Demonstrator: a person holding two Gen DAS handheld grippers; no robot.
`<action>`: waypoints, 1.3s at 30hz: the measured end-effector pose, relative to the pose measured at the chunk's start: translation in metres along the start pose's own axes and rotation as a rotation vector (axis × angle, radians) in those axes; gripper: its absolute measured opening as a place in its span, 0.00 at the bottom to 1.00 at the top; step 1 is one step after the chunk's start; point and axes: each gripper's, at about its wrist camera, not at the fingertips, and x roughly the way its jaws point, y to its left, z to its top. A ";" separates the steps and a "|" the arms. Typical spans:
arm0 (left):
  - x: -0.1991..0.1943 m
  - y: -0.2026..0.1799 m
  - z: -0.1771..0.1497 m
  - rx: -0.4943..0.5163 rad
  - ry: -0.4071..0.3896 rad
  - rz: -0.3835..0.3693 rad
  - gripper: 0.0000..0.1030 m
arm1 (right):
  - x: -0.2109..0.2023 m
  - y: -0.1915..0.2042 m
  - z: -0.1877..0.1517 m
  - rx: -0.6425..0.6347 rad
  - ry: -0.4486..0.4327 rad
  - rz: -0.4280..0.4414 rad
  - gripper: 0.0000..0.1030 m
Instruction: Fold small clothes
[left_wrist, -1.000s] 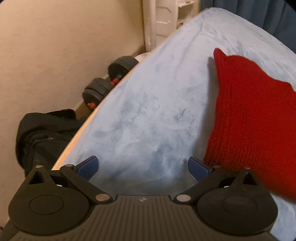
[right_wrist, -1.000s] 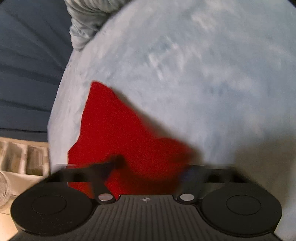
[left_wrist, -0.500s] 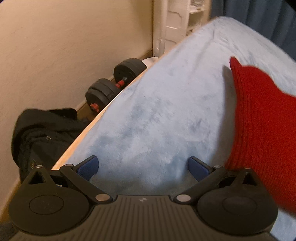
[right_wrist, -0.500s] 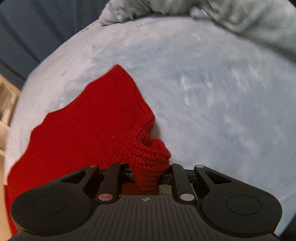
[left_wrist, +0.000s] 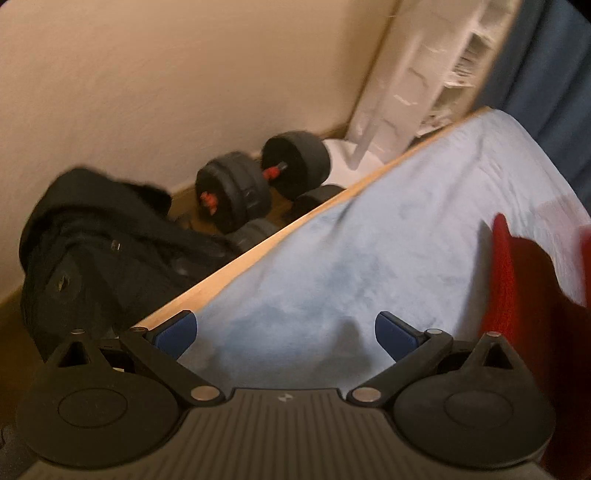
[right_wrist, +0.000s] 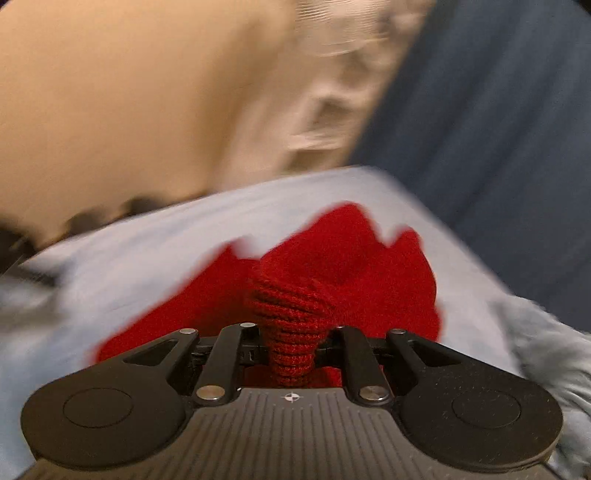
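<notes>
Right gripper (right_wrist: 291, 332): fingers clamped on a bunched fold of the red ribbed-knit garment (right_wrist: 332, 258), which fans out ahead of them over the pale blue fleece bed cover (right_wrist: 147, 251).

Left gripper (left_wrist: 284, 328): blue-padded fingers (left_wrist: 173, 332) wide apart, nothing between them, hovering near the bed's wooden edge (left_wrist: 258, 251).

Key relation: in the left view the garment sits off to its right (left_wrist: 517, 295), just beside the right-hand finger. So the right gripper has it; the left likely needs to shift right to take a free edge. Right view is motion-blurred, so the garment's long axis is unclear.
</notes>
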 end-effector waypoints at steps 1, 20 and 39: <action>0.002 0.002 0.002 -0.010 0.014 -0.007 1.00 | 0.008 0.015 -0.006 -0.006 0.031 0.039 0.15; 0.002 0.003 0.001 0.002 0.039 -0.033 1.00 | -0.015 0.027 -0.018 0.148 -0.009 0.153 0.40; -0.039 -0.040 -0.026 0.266 -0.045 -0.461 1.00 | -0.062 -0.004 -0.072 0.312 0.054 0.181 0.19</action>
